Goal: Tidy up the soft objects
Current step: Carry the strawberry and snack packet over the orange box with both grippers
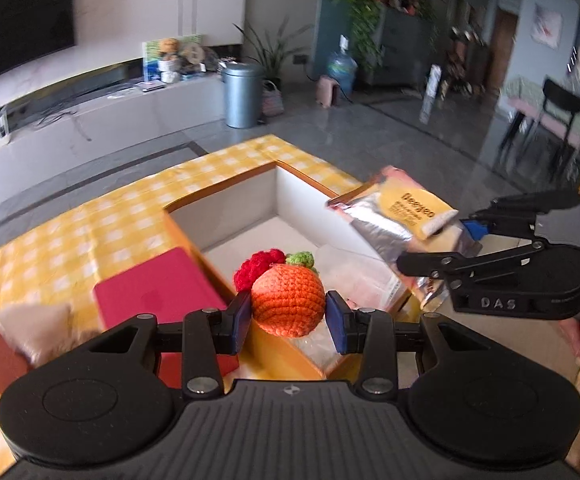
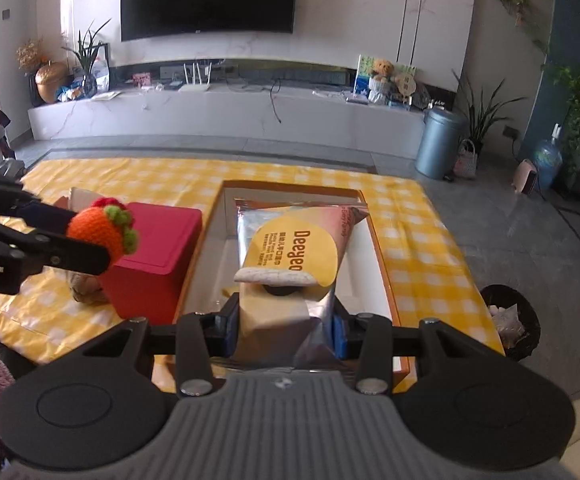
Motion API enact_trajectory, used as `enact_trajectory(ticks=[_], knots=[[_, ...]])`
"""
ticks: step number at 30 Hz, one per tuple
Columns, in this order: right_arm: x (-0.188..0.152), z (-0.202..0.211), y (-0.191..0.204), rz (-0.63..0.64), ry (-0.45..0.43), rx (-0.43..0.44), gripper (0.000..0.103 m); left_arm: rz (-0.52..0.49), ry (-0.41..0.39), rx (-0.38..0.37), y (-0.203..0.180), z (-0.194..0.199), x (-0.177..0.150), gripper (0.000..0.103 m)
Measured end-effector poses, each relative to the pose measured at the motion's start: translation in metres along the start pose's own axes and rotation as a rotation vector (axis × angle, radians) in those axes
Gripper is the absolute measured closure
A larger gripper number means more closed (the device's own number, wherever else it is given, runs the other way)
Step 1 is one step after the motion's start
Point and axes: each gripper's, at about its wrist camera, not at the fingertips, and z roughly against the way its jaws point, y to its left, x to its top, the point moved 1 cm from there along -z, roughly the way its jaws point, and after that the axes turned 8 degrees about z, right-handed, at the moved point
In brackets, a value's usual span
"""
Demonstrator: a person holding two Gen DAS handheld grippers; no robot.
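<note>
The left gripper [image 1: 288, 312] clamps a crocheted orange [image 1: 288, 300]; the right gripper [image 2: 286, 326] clamps a "Deeyeo" wipes pack [image 2: 290, 256]. Only the right wrist view shows the bin [image 2: 509, 320], seemingly holding crumpled tissue, beside the table [image 2: 429, 248].

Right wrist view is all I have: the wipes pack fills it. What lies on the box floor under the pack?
Observer: In the left wrist view, the box holds clear plastic wrapping on its white floor.
Operator: Is the other set of tongs really gripping that crochet fruit?
Observer: Yes, the left tongs have both blue pads pressed on the orange crochet fruit, held above the box's near end.
Operator: What's left of the red box? It's blocked for me.
Observer: A beige soft item lies on the yellow checked cloth left of the red box; it is blurred, so I cannot name it.
</note>
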Motion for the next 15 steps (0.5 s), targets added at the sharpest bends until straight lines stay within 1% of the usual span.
enact_trajectory(ticks=[3, 7, 11, 15], knots=[[0.002, -0.028, -0.003, 0.032, 0.047, 0.013, 0.06, -0.065, 0.038, 0.004, -0.009, -0.027, 0.009, 0.058], [-0.004, -0.064, -0.008, 0.077, 0.123, 0.024, 0.06, -0.128, 0.095, 0.001, -0.015, -0.062, 0.017, 0.058], [-0.004, -0.1, -0.015, 0.11, 0.187, 0.023, 0.06, -0.153, 0.134, 0.005, -0.015, -0.091, 0.021, 0.058], [-0.001, -0.13, -0.017, 0.153, 0.231, 0.033, 0.06, -0.161, 0.142, 0.053, -0.008, -0.114, 0.027, 0.058]])
